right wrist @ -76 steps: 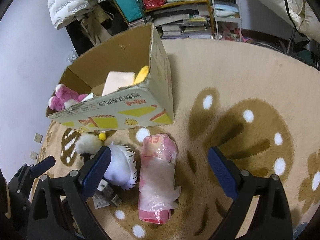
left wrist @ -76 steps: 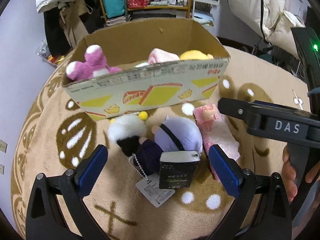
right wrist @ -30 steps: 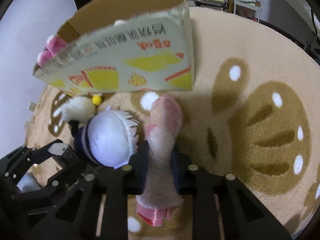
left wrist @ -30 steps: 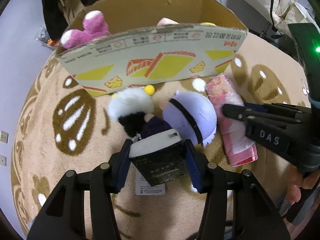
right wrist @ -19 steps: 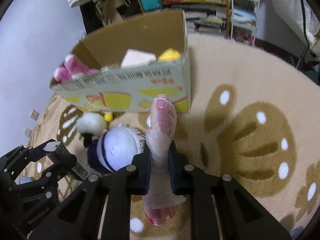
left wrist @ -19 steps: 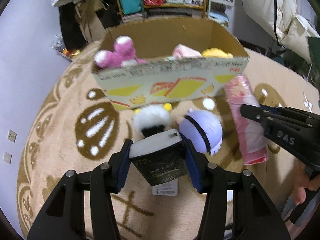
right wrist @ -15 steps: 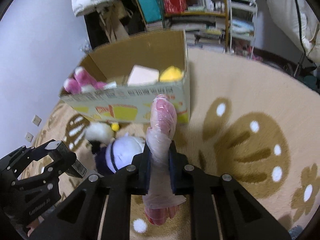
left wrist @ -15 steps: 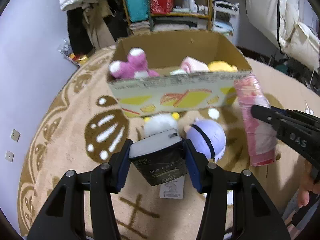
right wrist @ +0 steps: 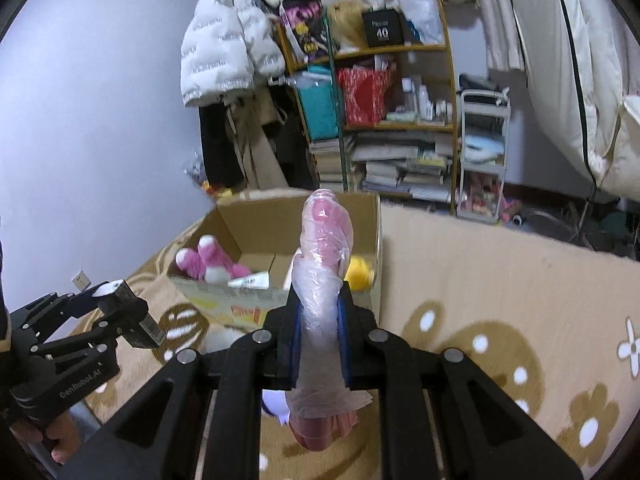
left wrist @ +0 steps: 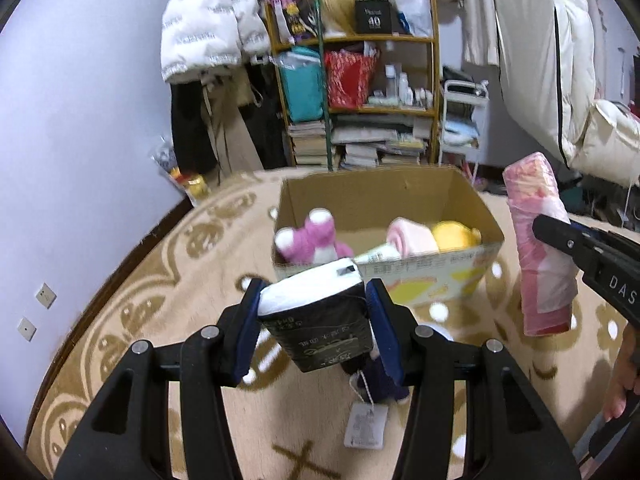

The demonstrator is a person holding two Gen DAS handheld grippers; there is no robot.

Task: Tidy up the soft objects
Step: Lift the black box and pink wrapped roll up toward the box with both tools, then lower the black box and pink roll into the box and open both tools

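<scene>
1. The left tool point(left wrist: 314, 330) is partly closed on a black-and-white pack point(left wrist: 320, 320), clamped between its blue pads.
2. The right tool point(right wrist: 320, 334) is pinched nearly shut on a pink plastic-wrapped roll point(right wrist: 322, 264).
3. Both packs lay on the rug point(left wrist: 132, 296) a second ago; now they hang lifted.
4. Ahead of both tools sits the open cardboard box point(left wrist: 372, 200), already holding soft toys, so dropping them in looks next.

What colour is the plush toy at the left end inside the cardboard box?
Pink with white tips, clearest in the left wrist view.
</scene>
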